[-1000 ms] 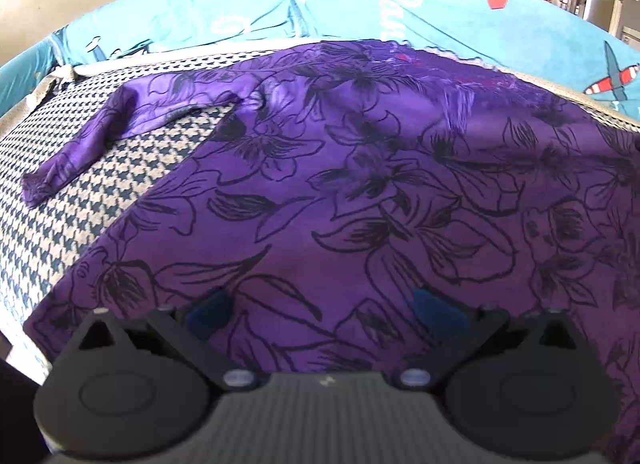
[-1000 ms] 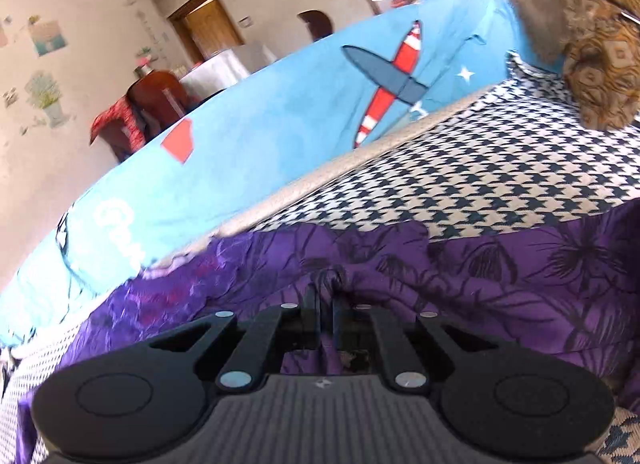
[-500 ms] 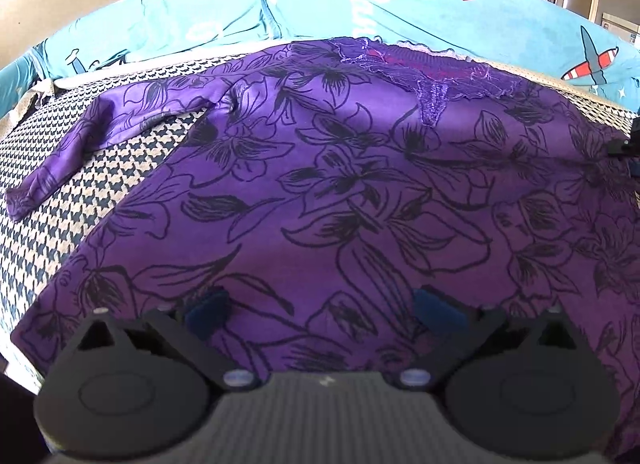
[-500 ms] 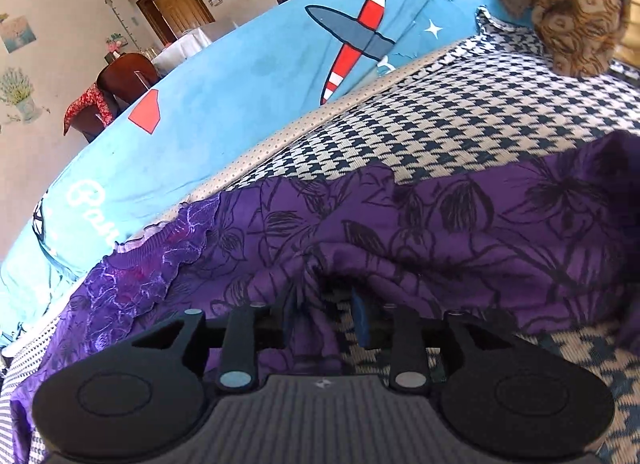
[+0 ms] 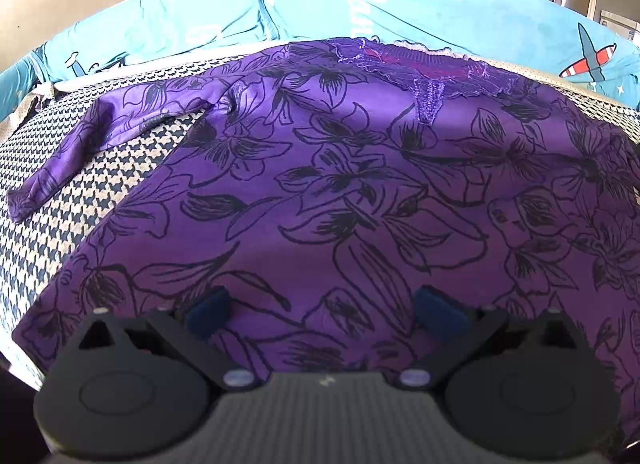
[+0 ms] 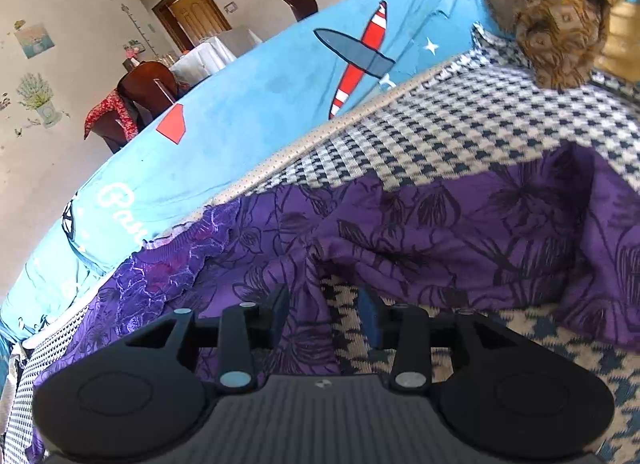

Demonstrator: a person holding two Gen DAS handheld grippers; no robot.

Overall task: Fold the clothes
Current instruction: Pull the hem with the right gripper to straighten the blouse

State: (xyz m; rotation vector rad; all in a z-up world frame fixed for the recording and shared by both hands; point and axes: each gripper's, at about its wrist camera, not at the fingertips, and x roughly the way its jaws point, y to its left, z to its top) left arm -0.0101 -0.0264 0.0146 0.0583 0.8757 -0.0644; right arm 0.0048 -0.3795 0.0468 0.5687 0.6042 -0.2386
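Purple blouse (image 5: 340, 192) lay spread flat on the checked cover (image 5: 56, 208), near the blue blanket (image 5: 224, 20). Left tool (image 5: 320, 310) hovered above the blouse, spread wide. Right tool (image 6: 323, 314), beside its armpit, stood parted, gripping nothing.

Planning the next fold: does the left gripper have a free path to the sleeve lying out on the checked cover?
Probably yes. The left gripper is open over the purple top, and nothing lies between it and the sleeve, which rests flat and uncovered.
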